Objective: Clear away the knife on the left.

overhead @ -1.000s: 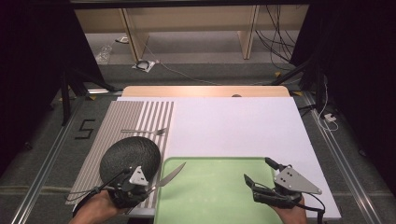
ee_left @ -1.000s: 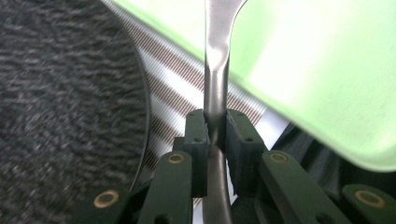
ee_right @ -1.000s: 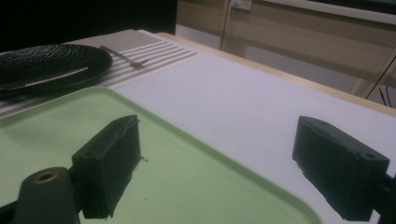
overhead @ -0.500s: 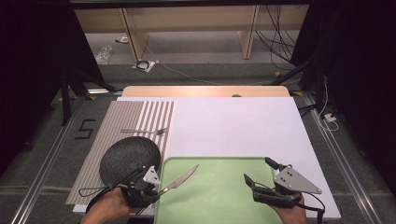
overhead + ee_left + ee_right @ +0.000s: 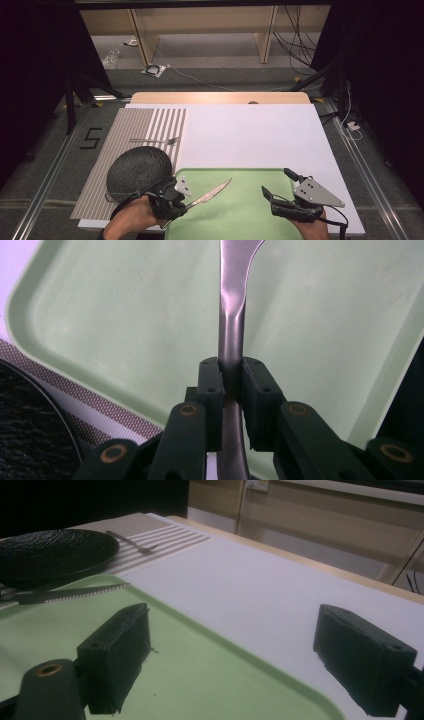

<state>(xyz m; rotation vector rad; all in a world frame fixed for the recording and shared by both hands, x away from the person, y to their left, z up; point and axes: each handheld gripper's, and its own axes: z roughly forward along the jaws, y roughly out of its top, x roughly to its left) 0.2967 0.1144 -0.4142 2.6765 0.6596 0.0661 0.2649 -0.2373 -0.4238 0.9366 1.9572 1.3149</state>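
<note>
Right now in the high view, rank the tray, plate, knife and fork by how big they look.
1. Tray, largest, though its near edge is cut off by the frame.
2. Plate.
3. Knife and fork: too close to rank; the left gripper covers the knife's handle.
</note>
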